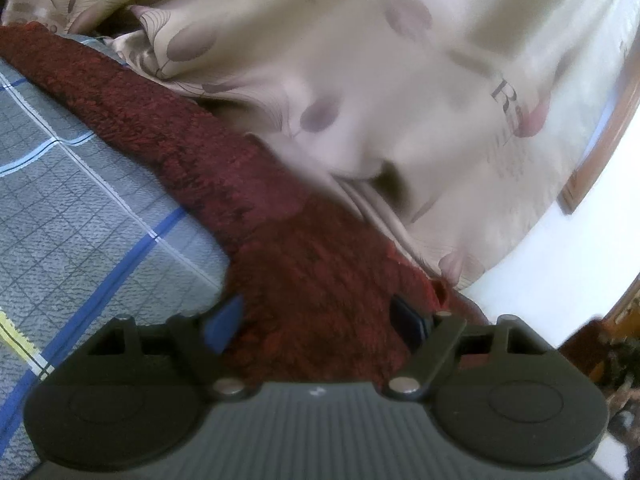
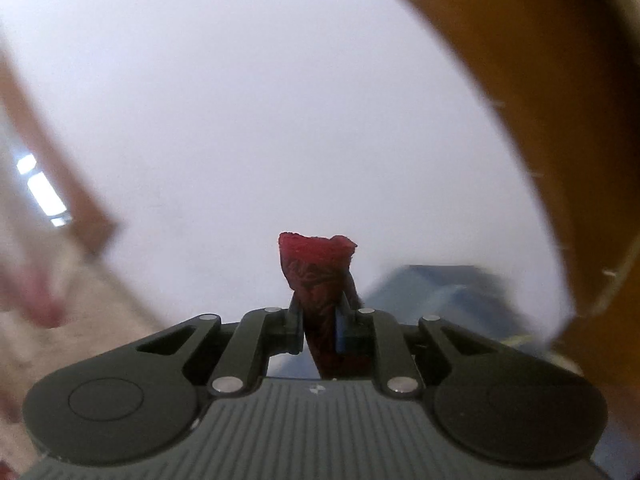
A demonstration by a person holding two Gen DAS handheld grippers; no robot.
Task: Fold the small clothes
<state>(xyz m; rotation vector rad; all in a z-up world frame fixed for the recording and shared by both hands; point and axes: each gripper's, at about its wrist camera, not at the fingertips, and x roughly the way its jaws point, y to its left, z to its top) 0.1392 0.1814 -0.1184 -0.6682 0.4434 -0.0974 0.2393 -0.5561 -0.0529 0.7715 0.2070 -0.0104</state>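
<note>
2 hand-held grippers on 1 dark red fuzzy garment (image 1: 248,184): left hand-held gripper (image 1: 320,316) spread apart, garment between fingers on checked bed cover (image 1: 80,200); right hand-held gripper (image 2: 320,320) clamped on raised garment edge.

On the bed, the grey checked sheet (image 1: 80,208) lies flat and open at the left, giving low free room. A dark red fluffy cloth (image 1: 248,208) runs across it and fills the gap of the left hand-held gripper (image 1: 320,320). Beyond, the piled cream patterned cover (image 1: 360,80) blocks the far side. Ahead of the right hand-held gripper (image 2: 320,322) is open space before a white wall (image 2: 260,100); a wooden frame (image 2: 540,120) closes the right.
</note>
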